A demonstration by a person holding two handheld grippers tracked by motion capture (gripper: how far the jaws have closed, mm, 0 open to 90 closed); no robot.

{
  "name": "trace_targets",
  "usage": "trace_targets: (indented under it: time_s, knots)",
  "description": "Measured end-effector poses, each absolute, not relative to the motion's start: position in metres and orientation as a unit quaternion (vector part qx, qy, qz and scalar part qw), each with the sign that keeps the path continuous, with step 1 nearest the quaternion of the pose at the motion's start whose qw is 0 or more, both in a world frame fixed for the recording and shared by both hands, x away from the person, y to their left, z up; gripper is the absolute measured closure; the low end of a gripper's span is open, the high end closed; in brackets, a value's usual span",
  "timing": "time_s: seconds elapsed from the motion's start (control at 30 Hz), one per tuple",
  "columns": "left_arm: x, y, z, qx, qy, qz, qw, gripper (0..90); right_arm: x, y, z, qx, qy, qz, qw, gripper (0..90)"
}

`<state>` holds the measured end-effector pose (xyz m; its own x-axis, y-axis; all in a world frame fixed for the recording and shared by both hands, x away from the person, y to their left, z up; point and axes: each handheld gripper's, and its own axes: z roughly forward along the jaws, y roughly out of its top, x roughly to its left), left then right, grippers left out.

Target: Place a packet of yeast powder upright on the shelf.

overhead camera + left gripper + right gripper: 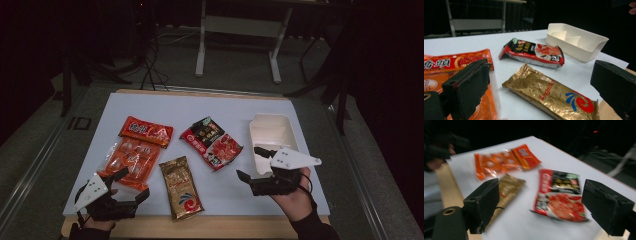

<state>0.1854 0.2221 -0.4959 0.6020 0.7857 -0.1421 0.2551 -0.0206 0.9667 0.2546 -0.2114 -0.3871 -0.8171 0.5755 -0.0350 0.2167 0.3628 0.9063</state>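
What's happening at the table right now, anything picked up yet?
Nothing is held. The right tool hangs open beside the white tray, aimed at the red and black packet. The left tool sits open near the orange packet and the gold packet. All the packets lie flat on the white board.

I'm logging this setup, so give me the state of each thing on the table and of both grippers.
Tray: empty, upright.
Red-black packet: sealed, lying flat.
Gold packet: sealed, lying flat.
Orange packet: sealed, flat, under the red packet's edge.
Red packet: sealed, lying flat.
Left gripper: open, holding nothing.
Right gripper: open, holding nothing.
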Motion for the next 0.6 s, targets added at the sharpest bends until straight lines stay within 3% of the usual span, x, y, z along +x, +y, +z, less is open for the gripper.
trace_targets:
  time_s: [0.17,0.23,0.3,0.33,0.37,0.53,0.6]
  knots:
    - [0.186,0.218,-0.498,0.695,0.375,0.226,0.571,2.6,0.266,-0.188,-0.396,0.232,0.824,0.487,0.171,18.3]
    - [0.186,0.218,-0.497,0.694,0.373,0.221,0.575,2.6,0.271,-0.179,-0.401,0.242,0.821,0.496,0.147,18.3]
    - [0.186,0.218,-0.497,0.696,0.371,0.21,0.578,2.6,0.273,-0.173,-0.403,0.232,0.83,0.481,0.162,18.3]
    - [0.186,0.218,-0.497,0.697,0.371,0.212,0.577,2.6,0.28,-0.163,-0.406,0.239,0.826,0.493,0.128,20.6]
    - [0.186,0.218,-0.497,0.697,0.366,0.214,0.578,2.6,0.281,-0.159,-0.407,0.234,0.829,0.487,0.148,20.7]
    - [0.186,0.217,-0.497,0.701,0.371,0.21,0.572,2.6,0.294,-0.133,-0.411,0.232,0.832,0.49,0.118,22.6]
    - [0.185,0.218,-0.497,0.7,0.37,0.223,0.569,2.6,0.295,-0.12,-0.414,0.217,0.846,0.467,0.138,22.9]
